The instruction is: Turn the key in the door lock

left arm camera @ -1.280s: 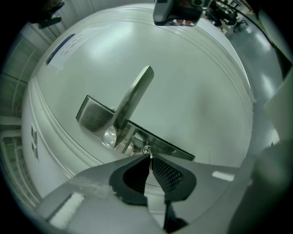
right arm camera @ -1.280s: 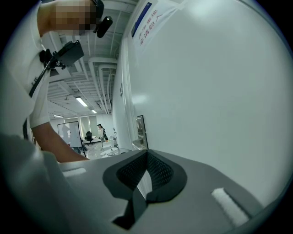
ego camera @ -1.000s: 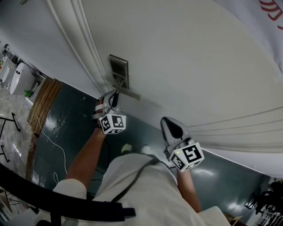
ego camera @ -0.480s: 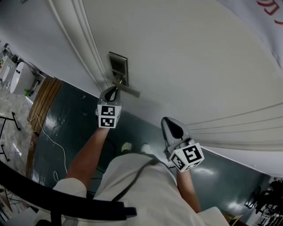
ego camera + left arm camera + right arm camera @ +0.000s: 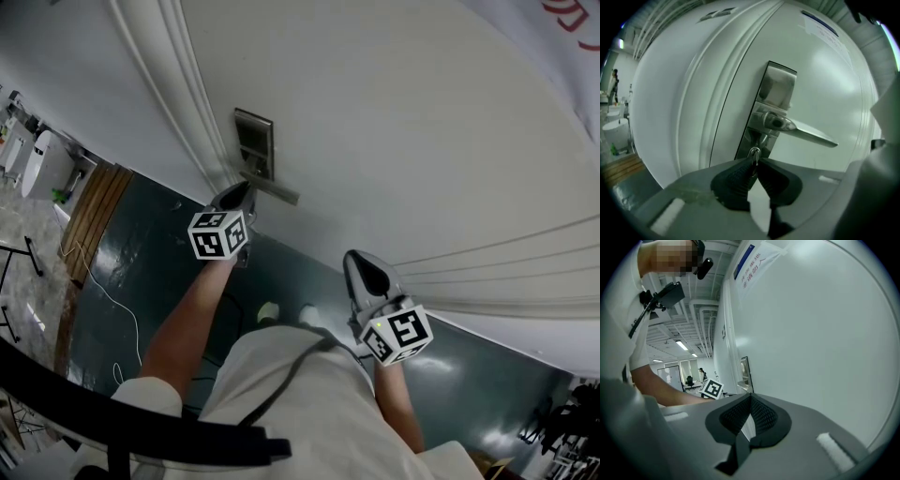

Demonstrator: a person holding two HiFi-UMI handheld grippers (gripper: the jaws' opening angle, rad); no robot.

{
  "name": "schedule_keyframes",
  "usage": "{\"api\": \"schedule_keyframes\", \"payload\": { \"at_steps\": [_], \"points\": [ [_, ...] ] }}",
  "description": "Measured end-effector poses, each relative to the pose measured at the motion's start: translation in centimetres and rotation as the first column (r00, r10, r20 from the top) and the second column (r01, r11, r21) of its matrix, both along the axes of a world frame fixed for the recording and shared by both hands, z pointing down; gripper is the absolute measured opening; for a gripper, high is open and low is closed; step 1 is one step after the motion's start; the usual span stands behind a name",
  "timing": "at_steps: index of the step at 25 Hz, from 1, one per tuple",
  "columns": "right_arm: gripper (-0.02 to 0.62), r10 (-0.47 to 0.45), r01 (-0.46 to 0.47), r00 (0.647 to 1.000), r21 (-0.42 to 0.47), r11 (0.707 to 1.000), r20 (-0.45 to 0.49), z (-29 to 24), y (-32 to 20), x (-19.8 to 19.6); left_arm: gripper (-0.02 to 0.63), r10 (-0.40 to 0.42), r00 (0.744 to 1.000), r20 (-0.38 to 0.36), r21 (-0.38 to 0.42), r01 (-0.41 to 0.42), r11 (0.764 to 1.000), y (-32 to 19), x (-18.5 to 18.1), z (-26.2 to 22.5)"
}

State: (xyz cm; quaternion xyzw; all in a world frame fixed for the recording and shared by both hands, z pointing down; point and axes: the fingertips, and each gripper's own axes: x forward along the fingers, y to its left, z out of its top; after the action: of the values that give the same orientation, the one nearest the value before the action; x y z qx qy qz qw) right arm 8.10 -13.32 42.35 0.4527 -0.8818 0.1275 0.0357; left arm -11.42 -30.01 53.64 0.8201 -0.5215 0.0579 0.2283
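Now the left gripper [image 5: 754, 163] has rolled over at the lock [image 5: 774, 89], so the turn looks made. Its jaws have just been easing apart, yet seem to pinch the key [image 5: 753, 153], seated below the handle [image 5: 806, 132]. The right gripper [image 5: 749, 400] waits well right, pressed together, empty.

Door [image 5: 394, 112]: plain off-white.
Lock plate [image 5: 776, 89]: brushed silver, dark edge.
Lever handle [image 5: 806, 133]: polished silver.
Key [image 5: 753, 152]: silver.
Left gripper [image 5: 754, 162], right gripper [image 5: 750, 399]: grey shells, black ribbed pads [image 5: 736, 180].
Marker cubes [image 5: 218, 234]: white, black square codes.
Floor [image 5: 141, 272]: dark glossy green.
Wooden strip [image 5: 94, 211]: brown, striped.
Shirt [image 5: 300, 412]: white.
Notice [image 5: 749, 258]: white, blue band.
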Motion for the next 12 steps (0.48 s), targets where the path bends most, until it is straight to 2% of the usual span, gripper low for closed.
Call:
{"api": "schedule_keyframes", "payload": {
  "at_steps": [5,9,12],
  "points": [
    [0.006,0.006,-0.006,1.000,0.002,1.000,0.002,0.01,0.14,-0.26,0.029,0.005,0.988,-0.153,-0.069,-0.016,0.997,-0.12,-0.04,0.29],
    [0.006,0.014,-0.014,1.000,0.003,1.000,0.000,-0.12,0.29,-0.27,0.031,-0.002,0.956,-0.293,-0.106,-0.031,0.994,-0.18,-0.12,0.35],
    [0.006,0.027,-0.027,1.000,0.002,1.000,-0.002,0.00,0.33,-0.07,0.032,-0.023,0.909,-0.415,-0.145,-0.041,0.989,-0.33,-0.25,0.17]
  ]
}}
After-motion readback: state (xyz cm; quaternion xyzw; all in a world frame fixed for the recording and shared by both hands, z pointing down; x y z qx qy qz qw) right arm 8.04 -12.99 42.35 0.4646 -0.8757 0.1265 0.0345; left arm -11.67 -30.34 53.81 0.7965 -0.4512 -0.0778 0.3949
